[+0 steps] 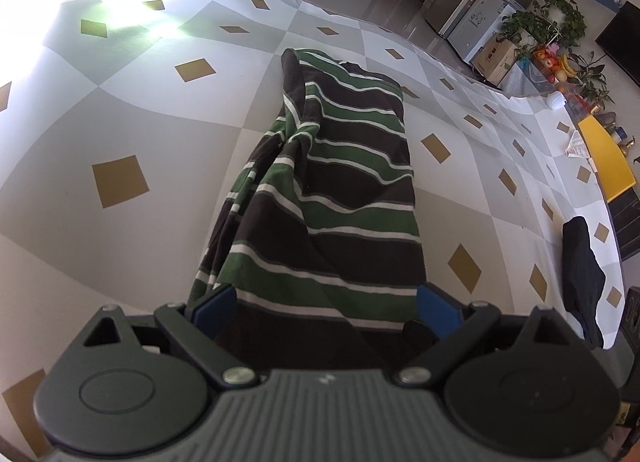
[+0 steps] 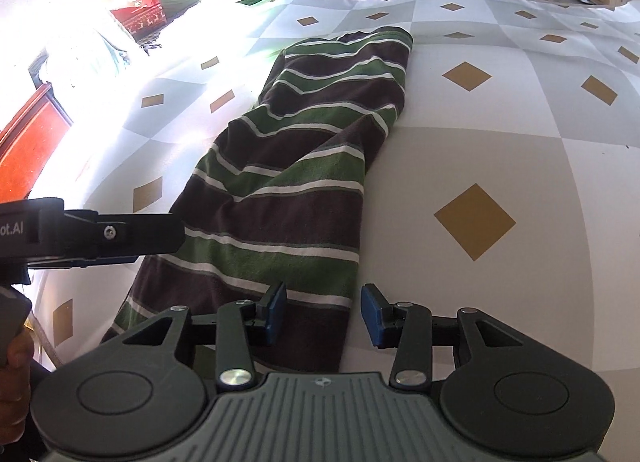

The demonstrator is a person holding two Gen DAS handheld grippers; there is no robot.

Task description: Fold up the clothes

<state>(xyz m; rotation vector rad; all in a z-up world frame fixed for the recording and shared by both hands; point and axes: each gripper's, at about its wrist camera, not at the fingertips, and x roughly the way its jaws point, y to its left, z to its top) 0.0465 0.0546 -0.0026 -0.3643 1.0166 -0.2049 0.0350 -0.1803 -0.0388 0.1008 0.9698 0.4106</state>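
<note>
I've got the shirt (image 1: pixel 344 181) lying lengthwise on the bench (image 1: pixel 120 109), a striped green, dark and white thing already folded into a long narrow strip running from the near edge toward the far side. One long side is flat, the other is bunched and rumpled, with a sleeve or layer twisted along it.

My left gripper (image 1: pixel 326 302) is spread wide, straddling the near end of the shirt; cloth lies between the fingers, but the blue pads aren't pressing on it. Not a grip yet.

My right gripper (image 2: pixel 324 312) is also spread, partway, nothing pinched. It hangs at the shirt's near right corner, left pad over the cloth, right pad over bare bench. In that view the left gripper (image 2: pixel 132 240) comes in from the left over the shirt's left edge.

A dark garment (image 1: pixel 580 274) sits at the bench's right edge, well apart, untouched.

Step, as I judge it: lengthwise fold done, next is the crosswise fold. That calls for both grippers to close on the two near corners, lift, and carry the near end over to the far end. I'd smooth the bunched side first, or the fold may come out lumpy.
</note>
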